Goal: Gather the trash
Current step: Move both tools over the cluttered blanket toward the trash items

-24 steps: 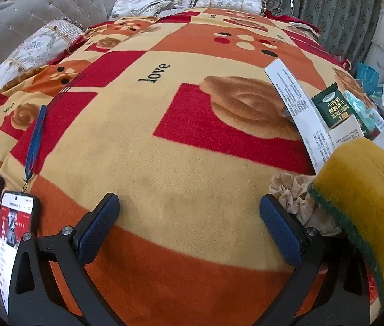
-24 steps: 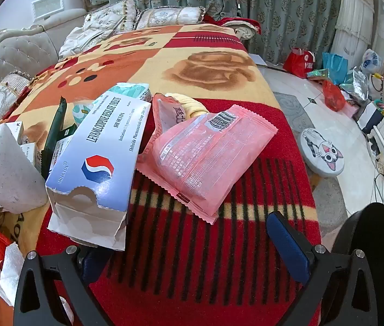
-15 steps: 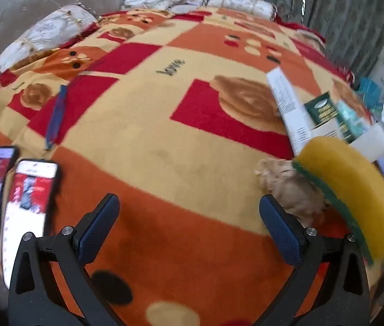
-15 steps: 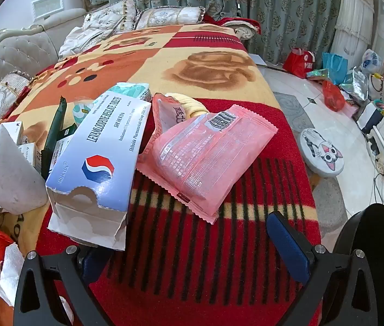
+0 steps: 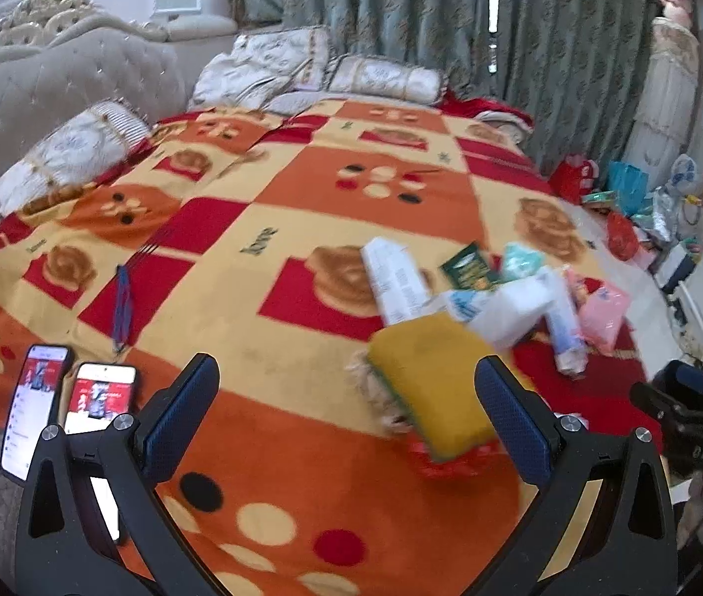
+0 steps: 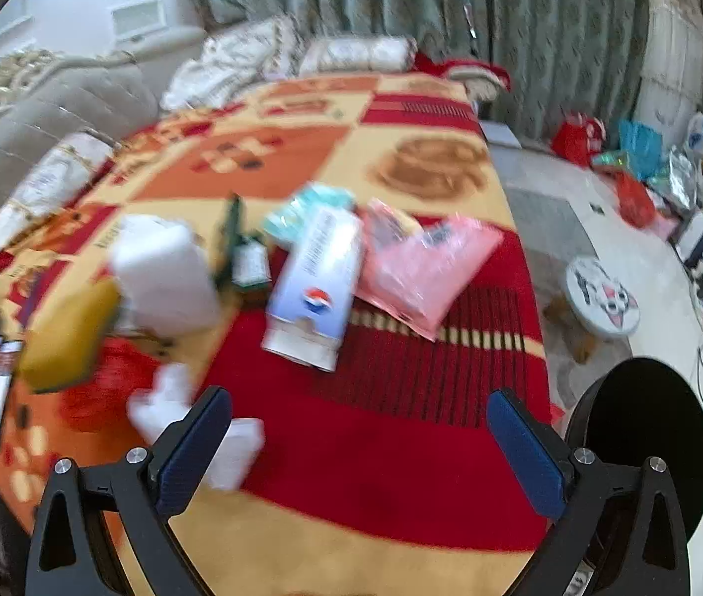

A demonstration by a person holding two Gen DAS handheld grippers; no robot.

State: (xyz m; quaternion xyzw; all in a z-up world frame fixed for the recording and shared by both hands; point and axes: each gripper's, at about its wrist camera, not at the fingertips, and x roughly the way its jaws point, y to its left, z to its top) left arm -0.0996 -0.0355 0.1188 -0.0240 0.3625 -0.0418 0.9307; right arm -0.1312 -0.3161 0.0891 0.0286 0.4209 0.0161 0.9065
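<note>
Fingers of the left gripper [image 5: 346,409] stand released and wide, tilted down over the bed's patterned blanket [image 5: 272,293] with nothing between them; the right gripper [image 6: 358,447] is spread just as wide and holds nothing. In the left wrist view the trash lies heaped at about 2 o'clock from the left gripper: a yellow sponge [image 5: 430,382] nearest, just ahead of the right-hand finger, with a white printed paper strip [image 5: 393,280], a dark green sachet [image 5: 470,265], a white and blue box [image 5: 562,328] and a pink wrapper [image 5: 602,310] beyond it. In the right wrist view, which is motion-blurred, the same heap sits from 10 to 12 o'clock: the white and blue box ahead with the pink wrapper touching its right side, a white block [image 6: 165,273] to the left, and crumpled white paper [image 6: 162,402] just beside the left-hand finger. Two lit phones [image 5: 70,412] lie at 9 o'clock of the left gripper. A black round bin [image 6: 649,427] stands on the floor at 3 o'clock of the right gripper.
</note>
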